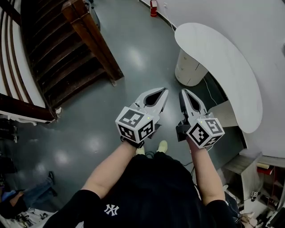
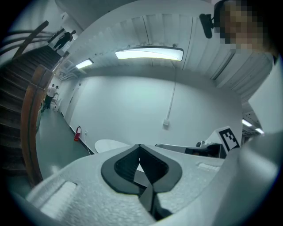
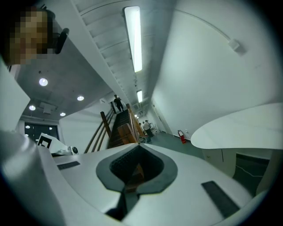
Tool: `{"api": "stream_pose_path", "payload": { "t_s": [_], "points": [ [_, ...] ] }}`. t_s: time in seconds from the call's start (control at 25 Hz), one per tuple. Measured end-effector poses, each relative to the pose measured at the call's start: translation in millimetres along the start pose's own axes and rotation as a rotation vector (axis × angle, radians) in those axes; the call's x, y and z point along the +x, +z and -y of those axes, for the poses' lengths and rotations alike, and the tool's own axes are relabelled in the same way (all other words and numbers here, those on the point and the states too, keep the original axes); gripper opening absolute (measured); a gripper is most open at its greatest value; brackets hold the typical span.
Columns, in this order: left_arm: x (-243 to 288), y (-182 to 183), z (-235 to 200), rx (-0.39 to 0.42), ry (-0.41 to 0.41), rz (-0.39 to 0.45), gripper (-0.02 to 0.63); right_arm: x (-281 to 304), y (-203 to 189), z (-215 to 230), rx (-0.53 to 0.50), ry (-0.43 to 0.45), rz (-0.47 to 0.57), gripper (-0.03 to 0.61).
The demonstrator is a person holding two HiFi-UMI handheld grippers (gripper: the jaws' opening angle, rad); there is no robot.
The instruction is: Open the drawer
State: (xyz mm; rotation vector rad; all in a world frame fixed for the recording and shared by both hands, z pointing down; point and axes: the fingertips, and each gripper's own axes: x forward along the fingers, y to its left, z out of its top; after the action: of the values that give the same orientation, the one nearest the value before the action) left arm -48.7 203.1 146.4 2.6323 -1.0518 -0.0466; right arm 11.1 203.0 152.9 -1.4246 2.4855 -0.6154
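A white rounded drawer cabinet point(image 1: 189, 68) stands under the curved white tabletop point(image 1: 222, 62), ahead and to the right; its drawers look closed. The right gripper view shows the same cabinet point(image 3: 217, 157) below the tabletop point(image 3: 241, 130). My left gripper point(image 1: 163, 91) and right gripper point(image 1: 183, 91) are held side by side at waist height above the floor, well short of the cabinet. Both point level. Each has its jaws shut with nothing between them, as the left gripper point(image 2: 139, 146) and right gripper point(image 3: 139, 144) views show.
A dark wooden staircase point(image 1: 67, 53) with a brown handrail point(image 1: 91, 38) fills the left. A red fire extinguisher point(image 1: 153, 8) stands by the far wall. Shelving with clutter point(image 1: 258, 178) sits at the lower right. Grey floor point(image 1: 133, 58) lies between stairs and table. People stand far off point(image 3: 147, 127).
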Motion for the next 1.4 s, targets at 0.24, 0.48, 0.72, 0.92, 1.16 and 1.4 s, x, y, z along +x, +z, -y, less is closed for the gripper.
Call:
{"api": "stream_pose_path", "payload": {
  "t_s": [0.24,0.48,0.72,0.92,1.16,1.4],
  "points": [
    [26,-8,6,-0.004,0.018,-0.015,0.009,-14,13,41,0.083,-0.012,0.030,0.013],
    [51,-19,15,-0.009,0.040,-0.026,0.009,-19,15,74,0.119,-0.004,0.023,0.013],
    [69,-24,11,-0.007,0.041,-0.044,0.009,-13,12,93,0.146,-0.004,0.006,0.013],
    [90,-32,-1,-0.022,0.032,-0.064,0.009,3,3,112,0.163,-0.023,-0.027,0.012],
    [121,-41,-30,-0.024,0.006,-0.072,0.009,42,-7,136,0.178,-0.041,-0.059,0.014],
    [167,-46,-83,-0.027,-0.022,-0.077,0.009,101,-19,166,0.180,-0.066,-0.093,0.014]
  ]
}}
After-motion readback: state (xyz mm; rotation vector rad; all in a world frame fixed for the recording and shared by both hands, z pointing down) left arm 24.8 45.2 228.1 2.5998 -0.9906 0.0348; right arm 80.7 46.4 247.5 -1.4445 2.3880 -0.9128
